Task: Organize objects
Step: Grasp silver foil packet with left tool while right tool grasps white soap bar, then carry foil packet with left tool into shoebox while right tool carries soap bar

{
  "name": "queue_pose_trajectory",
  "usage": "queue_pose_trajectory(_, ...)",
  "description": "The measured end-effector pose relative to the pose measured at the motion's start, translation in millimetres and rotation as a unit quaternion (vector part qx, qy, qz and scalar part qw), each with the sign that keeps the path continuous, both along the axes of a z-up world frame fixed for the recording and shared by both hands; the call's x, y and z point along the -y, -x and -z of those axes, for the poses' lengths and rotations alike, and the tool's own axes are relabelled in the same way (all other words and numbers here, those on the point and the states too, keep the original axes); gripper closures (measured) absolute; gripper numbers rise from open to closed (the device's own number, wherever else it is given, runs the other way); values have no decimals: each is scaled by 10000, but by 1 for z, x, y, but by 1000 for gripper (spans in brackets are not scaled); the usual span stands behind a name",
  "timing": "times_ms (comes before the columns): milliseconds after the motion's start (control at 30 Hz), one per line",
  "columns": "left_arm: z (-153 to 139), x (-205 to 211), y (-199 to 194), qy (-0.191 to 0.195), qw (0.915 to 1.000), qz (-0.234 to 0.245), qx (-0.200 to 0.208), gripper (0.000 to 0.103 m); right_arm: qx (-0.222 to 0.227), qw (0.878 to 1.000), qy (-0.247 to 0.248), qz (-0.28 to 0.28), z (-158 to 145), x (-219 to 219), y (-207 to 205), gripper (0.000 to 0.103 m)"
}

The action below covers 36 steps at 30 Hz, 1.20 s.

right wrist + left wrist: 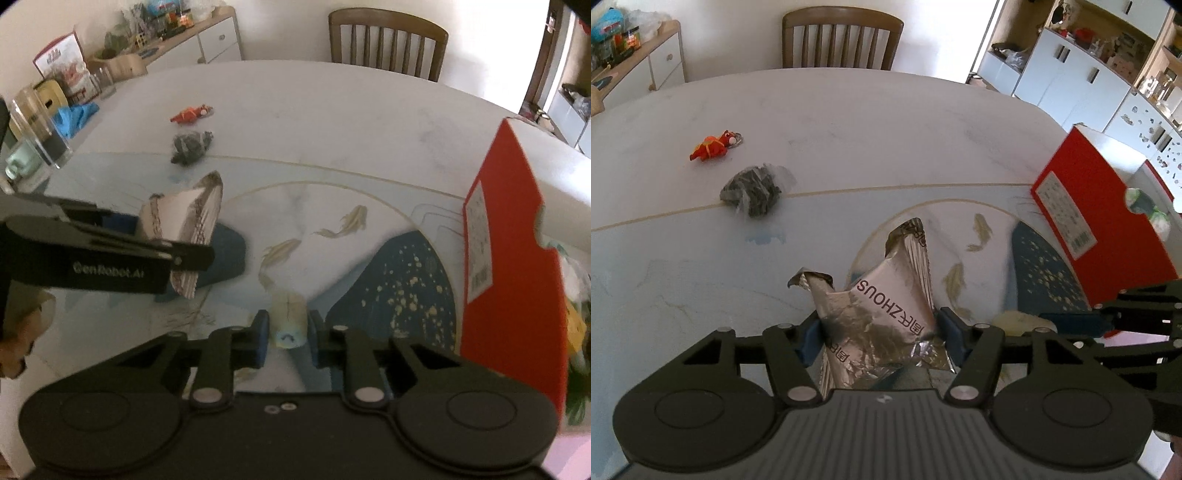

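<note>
My left gripper (877, 334) is shut on a crumpled silver foil packet (882, 306) with dark lettering, held above the table. The same packet (184, 225) and left gripper (122, 227) show at the left of the right wrist view. My right gripper (286, 336) is shut on a small pale yellow, roll-shaped object (287, 319) with a bluish end. A red toy figure (713, 146) and a dark bundle in clear wrap (753, 190) lie on the far left of the table. An open red box (1104, 214) stands at the right, with items inside.
The round table (849, 122) has a painted fish pattern. A wooden chair (842, 40) stands behind it. A clear container (37, 125), a green cup (18, 162) and a blue cloth (74, 116) sit at the table's left edge. Cabinets and shelves (1071, 74) line the walls.
</note>
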<state>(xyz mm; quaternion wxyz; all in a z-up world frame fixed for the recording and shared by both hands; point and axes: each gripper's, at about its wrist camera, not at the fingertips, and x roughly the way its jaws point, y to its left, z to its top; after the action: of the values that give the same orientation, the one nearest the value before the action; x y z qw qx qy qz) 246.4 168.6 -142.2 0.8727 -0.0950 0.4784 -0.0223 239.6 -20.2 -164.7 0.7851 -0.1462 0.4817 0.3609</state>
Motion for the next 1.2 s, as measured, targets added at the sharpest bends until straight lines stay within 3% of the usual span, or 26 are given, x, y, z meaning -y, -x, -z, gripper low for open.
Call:
queue_pose_trajectory(233,-14,12,22,82,9999,98,19,39,-199,9996,-213,56,-16,17,14,84)
queue_pose_trajectory(600,-47,44,42,175,9992,335,164,39,-32,9975,-679,185,-59,59,27,84)
queue_pose_trajectory(867,-69,85,36,190,9973,611,356,39,306,9945,-940,338,-89,98,18,84)
queue_pose_trajectory(1200,-87,148,16,95,9945,894,536,39,553,9899,-1075,742,-100,158,-13,84)
